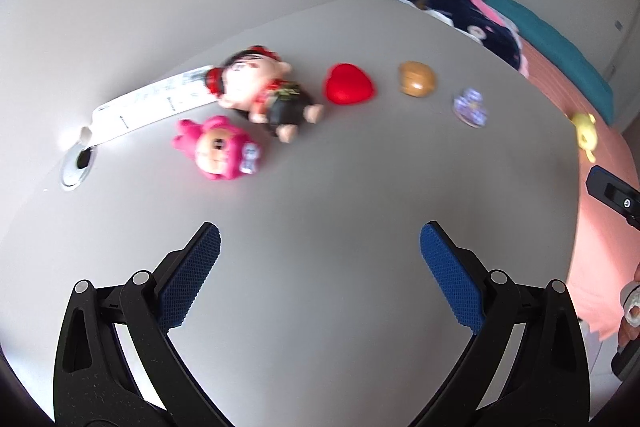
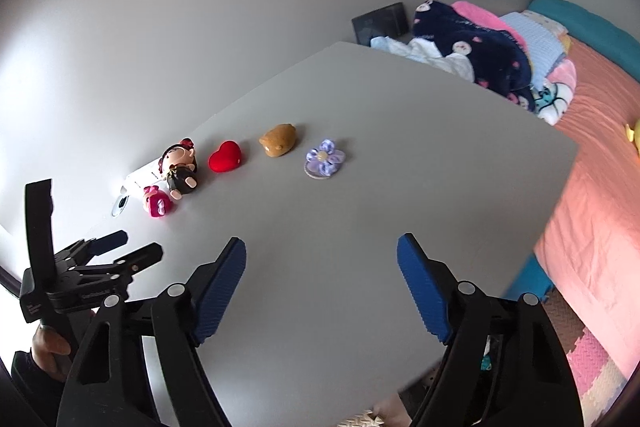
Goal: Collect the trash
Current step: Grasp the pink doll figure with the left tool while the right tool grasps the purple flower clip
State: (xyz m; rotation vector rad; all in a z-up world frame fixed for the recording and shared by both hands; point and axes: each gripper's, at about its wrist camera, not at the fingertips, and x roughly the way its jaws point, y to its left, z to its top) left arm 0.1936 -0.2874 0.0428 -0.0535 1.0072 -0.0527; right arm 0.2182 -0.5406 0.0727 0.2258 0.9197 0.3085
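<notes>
Left gripper [image 1: 320, 247]: black frame, blue textured pads, jaws spread wide over bare grey tabletop [image 1: 320, 187], nothing between them
Right gripper [image 2: 321, 247]: same build, jaws released and apart, empty
Trash: long white printed paper strip [image 1: 152, 105] lying flat at the table's far left edge, one end under the dark-haired doll [image 1: 268, 91]
Other items: pink plush toy [image 1: 218, 151] just beside the doll; then in a row a red heart-shaped box [image 1: 350, 84], brown bear-shaped piece [image 1: 417, 79], purple fabric flower [image 1: 471, 107]
Beyond table: pink bedspread [image 2: 600, 195] with folded blankets

Matt grey table [image 2: 360, 227]; textured blue fingers [image 2: 222, 291].
</notes>
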